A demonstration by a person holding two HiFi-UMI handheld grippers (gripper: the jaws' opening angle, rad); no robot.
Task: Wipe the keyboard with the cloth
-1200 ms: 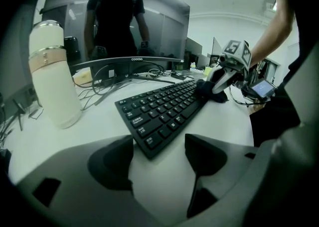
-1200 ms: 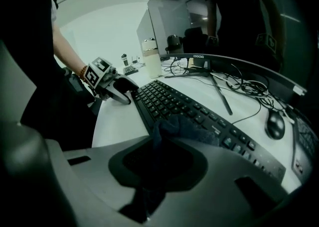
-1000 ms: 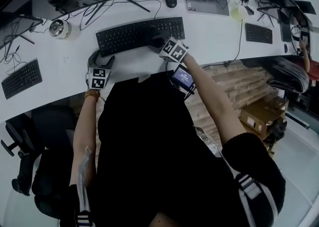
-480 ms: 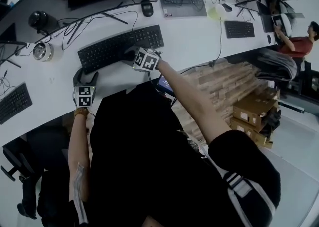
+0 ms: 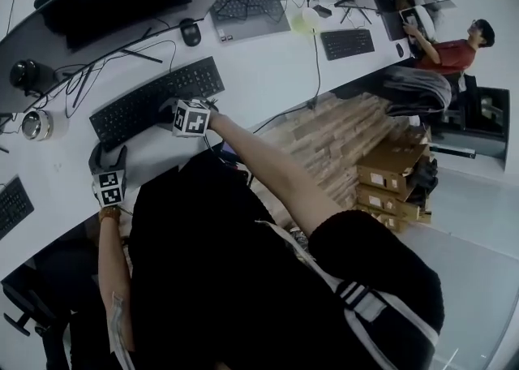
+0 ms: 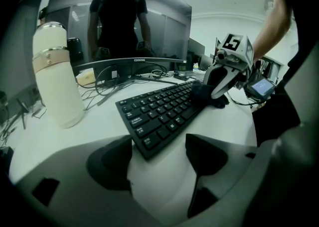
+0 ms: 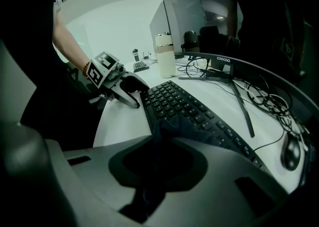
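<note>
A black keyboard [image 5: 130,113] lies on the white desk [image 5: 268,68]. My right gripper [image 5: 169,106] rests over the keyboard's near edge, right of its middle. It is shut on a dark cloth [image 7: 167,139], which bunches between its jaws and lies on the keys [image 7: 189,106]. In the left gripper view the cloth [image 6: 205,94] shows under the right gripper [image 6: 219,89]. My left gripper [image 5: 109,153] stands open at the keyboard's left end [image 6: 149,121], with only bare desk between its fingers [image 6: 112,164].
A white bottle [image 6: 55,71] stands left of the keyboard. Behind it are a curved monitor [image 6: 124,22], loose cables [image 7: 269,106] and a mouse [image 5: 190,32]. More keyboards and a laptop [image 5: 247,7] lie farther along the desk. Cardboard boxes [image 5: 397,178] are stacked below it, and a person [image 5: 458,52] sits far right.
My right gripper has slid a little to the left along the keyboard with the cloth in it. The left gripper has stayed put. The head view has swung.
</note>
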